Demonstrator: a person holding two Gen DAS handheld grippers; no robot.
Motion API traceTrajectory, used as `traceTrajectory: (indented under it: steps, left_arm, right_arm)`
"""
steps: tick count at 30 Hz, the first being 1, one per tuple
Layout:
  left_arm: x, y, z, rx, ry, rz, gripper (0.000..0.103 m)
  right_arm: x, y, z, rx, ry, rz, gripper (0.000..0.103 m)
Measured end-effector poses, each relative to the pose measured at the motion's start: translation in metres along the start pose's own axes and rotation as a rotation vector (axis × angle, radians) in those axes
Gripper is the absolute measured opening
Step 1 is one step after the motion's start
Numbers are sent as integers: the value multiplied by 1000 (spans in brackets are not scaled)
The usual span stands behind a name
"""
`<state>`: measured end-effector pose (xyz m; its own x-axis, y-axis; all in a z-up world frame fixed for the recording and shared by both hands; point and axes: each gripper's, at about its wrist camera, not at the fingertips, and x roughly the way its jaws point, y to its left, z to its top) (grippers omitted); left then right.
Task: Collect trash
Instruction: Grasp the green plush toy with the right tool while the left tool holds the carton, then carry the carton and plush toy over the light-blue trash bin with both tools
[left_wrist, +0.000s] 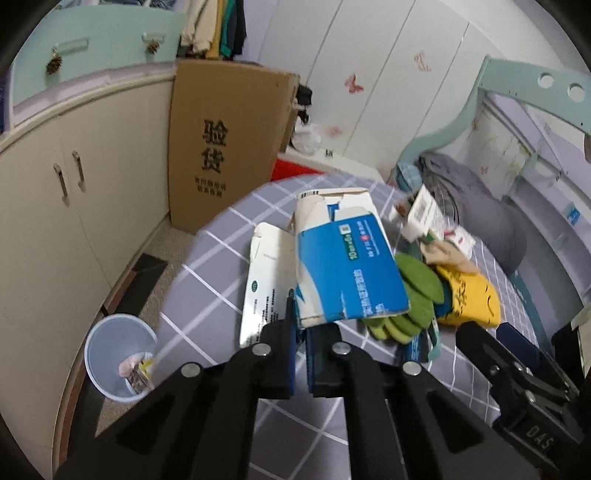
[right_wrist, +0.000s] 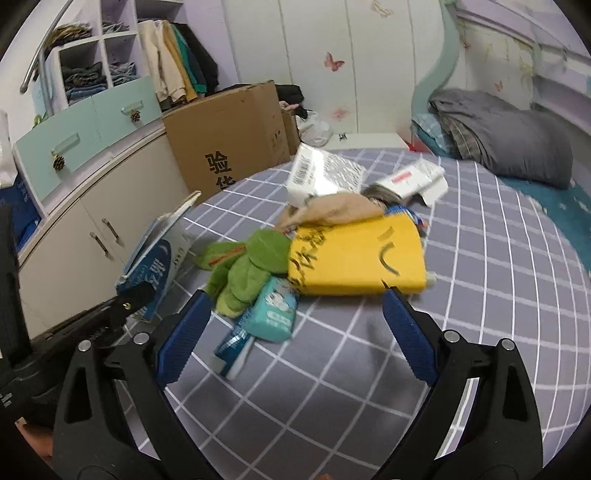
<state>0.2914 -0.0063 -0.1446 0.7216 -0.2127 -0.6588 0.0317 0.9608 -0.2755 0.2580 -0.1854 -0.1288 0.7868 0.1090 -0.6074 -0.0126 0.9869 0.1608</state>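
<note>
My left gripper (left_wrist: 301, 326) is shut on a blue and white carton (left_wrist: 343, 266) and holds it above the grey checked bed (left_wrist: 207, 288). The carton also shows in the right wrist view (right_wrist: 155, 254). A flat white box (left_wrist: 264, 284) lies under it. A pale blue trash bin (left_wrist: 118, 360) with some scraps inside stands on the floor at the lower left. My right gripper (right_wrist: 295, 321) is open and empty, just in front of a yellow cloth (right_wrist: 354, 254), a green cloth (right_wrist: 247, 273), a teal tissue pack (right_wrist: 275, 310) and a blue tube (right_wrist: 232, 349).
White boxes (right_wrist: 325, 175) and a beige cloth (right_wrist: 332, 210) lie further back on the bed. A tall cardboard box (left_wrist: 221, 147) stands by the cream cabinets (left_wrist: 55, 221). Grey bedding (right_wrist: 509, 136) lies at the head of the bed.
</note>
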Motion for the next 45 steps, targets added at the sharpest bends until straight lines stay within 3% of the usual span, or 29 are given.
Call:
traceTrajectory:
  steps: [4, 8, 13, 14, 15, 16, 17, 21, 26, 32, 38, 45]
  left_arm:
    - [-14, 7, 5, -3, -53, 3, 4]
    - [-24, 15, 8, 2, -84, 22, 4]
    - [-30, 28, 9, 1, -84, 38, 4]
    - [-31, 31, 9, 0, -81, 38, 4]
    - [-32, 34, 9, 3, -78, 40, 4]
    - [-33, 37, 9, 6, -78, 41, 4]
    - [-34, 39, 9, 9, -77, 42, 4]
    - [-38, 49, 10, -2, -61, 31, 4]
    - [-53, 63, 13, -21, -85, 16, 4]
    - [-74, 78, 17, -50, -113, 0, 4]
    - [-96, 101, 19, -98, -140, 7, 4]
    - [-111, 152, 14, -176, -130, 81, 4]
  right_arm:
    - [5, 19, 13, -78, -16, 13, 92]
    - [30, 45, 23, -188, 51, 19, 91]
    - [73, 61, 26, -260, 172, -15, 62]
    - [79, 64, 25, -285, 181, -49, 58]
    - [82, 66, 24, -295, 186, -66, 42]
    - [84, 66, 23, -291, 200, -62, 36]
    - [86, 65, 24, -284, 206, -59, 34]
    - [79, 68, 25, -295, 179, -67, 13]
    - [41, 76, 37, -264, 69, -17, 11]
    - [-2, 93, 58, -216, -1, 120, 11]
    - [-24, 123, 60, -209, -10, 225, 11]
    - [-14, 184, 38, -253, 63, 346, 11]
